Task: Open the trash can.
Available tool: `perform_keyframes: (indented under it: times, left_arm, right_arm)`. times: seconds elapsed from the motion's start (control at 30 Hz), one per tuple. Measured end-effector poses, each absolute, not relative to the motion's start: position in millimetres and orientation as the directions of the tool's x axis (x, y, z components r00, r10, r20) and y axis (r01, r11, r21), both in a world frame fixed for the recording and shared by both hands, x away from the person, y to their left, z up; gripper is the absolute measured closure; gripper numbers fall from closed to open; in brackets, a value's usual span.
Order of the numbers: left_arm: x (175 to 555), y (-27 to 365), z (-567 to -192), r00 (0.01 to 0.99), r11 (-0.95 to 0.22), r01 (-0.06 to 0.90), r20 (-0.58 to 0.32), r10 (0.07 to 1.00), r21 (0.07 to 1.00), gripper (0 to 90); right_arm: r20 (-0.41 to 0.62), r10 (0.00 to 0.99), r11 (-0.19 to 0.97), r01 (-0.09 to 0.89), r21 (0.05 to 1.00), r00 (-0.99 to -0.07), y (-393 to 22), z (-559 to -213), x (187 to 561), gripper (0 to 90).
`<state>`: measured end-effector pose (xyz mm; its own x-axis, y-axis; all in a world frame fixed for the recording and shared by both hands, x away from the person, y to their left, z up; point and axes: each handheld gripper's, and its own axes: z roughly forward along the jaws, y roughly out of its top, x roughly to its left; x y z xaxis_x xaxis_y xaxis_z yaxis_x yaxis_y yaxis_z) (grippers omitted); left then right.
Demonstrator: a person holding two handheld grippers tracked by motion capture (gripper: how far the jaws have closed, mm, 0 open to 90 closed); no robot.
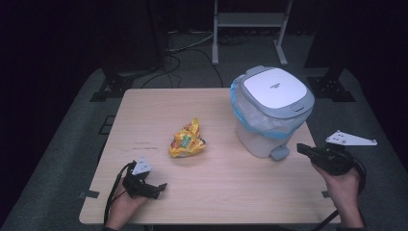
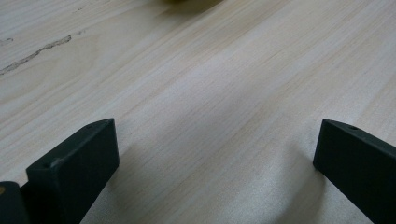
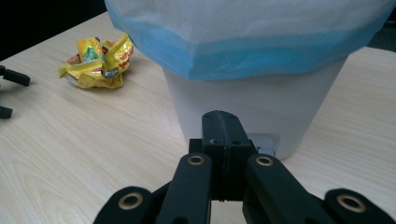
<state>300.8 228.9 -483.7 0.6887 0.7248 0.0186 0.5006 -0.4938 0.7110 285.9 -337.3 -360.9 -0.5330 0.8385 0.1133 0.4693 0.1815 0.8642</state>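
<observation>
The crumpled yellow wrapper (image 1: pixel 187 141) sits mid-table, not binned yet, and the bin (image 1: pixel 271 110) beside it has its lid down. The right gripper (image 3: pixel 224 128) is pressed together, empty, near the pedal (image 1: pixel 279 153); the left gripper (image 1: pixel 156 188) rests spread wide. The lid's small logo is too blurry to read, I think.

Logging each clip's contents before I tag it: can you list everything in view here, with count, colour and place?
Snack wrapper: one, crumpled, yellow with red and green print, middle of the table.
Pedal bin: one, white body, grey and white lid shut, blue liner folded over the rim, right half of the table.
Table: one, light wood, a dark scuff near its left side.
Metal stand: one, pale grey, on the floor beyond the table.
Cables: several, dark, on the floor behind.
Left gripper: one, black, jaws wide apart, near the front left edge.
Right gripper: one, black, jaws shut, pointing at the bin's base.
</observation>
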Motion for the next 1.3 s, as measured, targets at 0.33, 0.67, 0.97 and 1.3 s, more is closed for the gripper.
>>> perform_keyframes:
  times: [0.33, 0.67, 0.97, 1.3]
  left_arm:
    - [301, 229, -484, 0.689, -0.494, 0.5, 0.019, 0.725, 0.711, 0.0]
    - [301, 229, -484, 0.687, -0.492, 0.5, 0.019, 0.726, 0.713, 0.0]
    - [301, 229, -484, 0.687, -0.492, 0.5, 0.019, 0.726, 0.713, 0.0]
    - [301, 229, -484, 0.686, -0.488, 0.501, 0.016, 0.728, 0.715, 0.0]
  right_arm:
    - [0.1, 0.839, 0.174, 0.437, 0.883, -0.536, -335, -337, 288, 90.0]
    - [0.062, 0.833, 0.191, 0.392, 0.9, -0.55, -329, -302, 292, 89.9]
    - [0.066, 0.836, 0.171, 0.374, 0.912, -0.544, -331, -284, 301, 90.0]
    - [0.059, 0.841, 0.172, 0.37, 0.913, -0.538, -330, -272, 316, 90.0]
